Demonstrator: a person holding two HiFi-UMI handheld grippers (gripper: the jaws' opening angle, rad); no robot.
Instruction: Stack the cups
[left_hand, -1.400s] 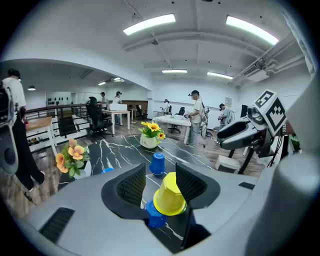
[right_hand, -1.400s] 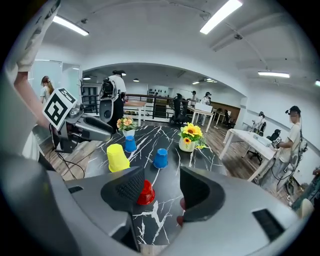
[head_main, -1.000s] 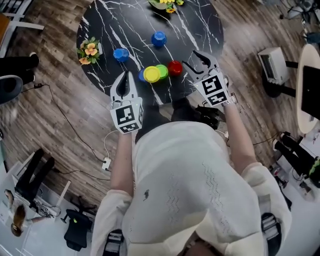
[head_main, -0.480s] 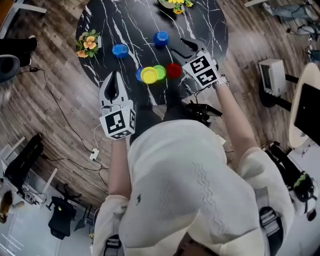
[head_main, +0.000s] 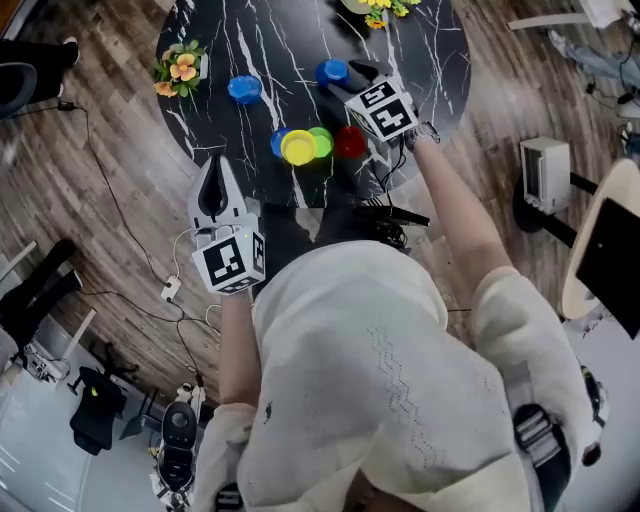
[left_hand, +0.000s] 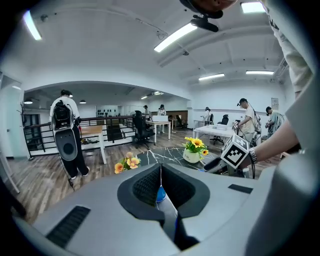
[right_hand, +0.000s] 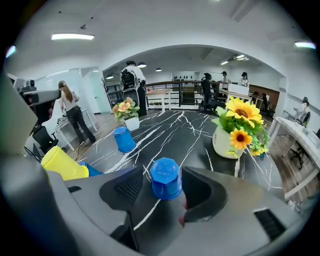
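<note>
Working at a round black marble table (head_main: 270, 40). Holding the right claw (head_main: 348, 82) out over its far side, jaws spread wide and just opened further, astride an upturned blue cup (right_hand: 166, 184) standing on the marble, neither pad pressing it. Holding the left claw (left_hand: 161, 176) by the near edge, jaws closed together, gripping nothing. Between the two, a yellow cup (head_main: 298, 148), a green cup (head_main: 321, 141) and a red cup (head_main: 350, 141) bunched side by side; a second blue cup (head_main: 244, 89) standing apart, further left

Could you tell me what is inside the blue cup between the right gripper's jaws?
Upside down, the blue cup shows only its closed base; its inside is covered.
</note>
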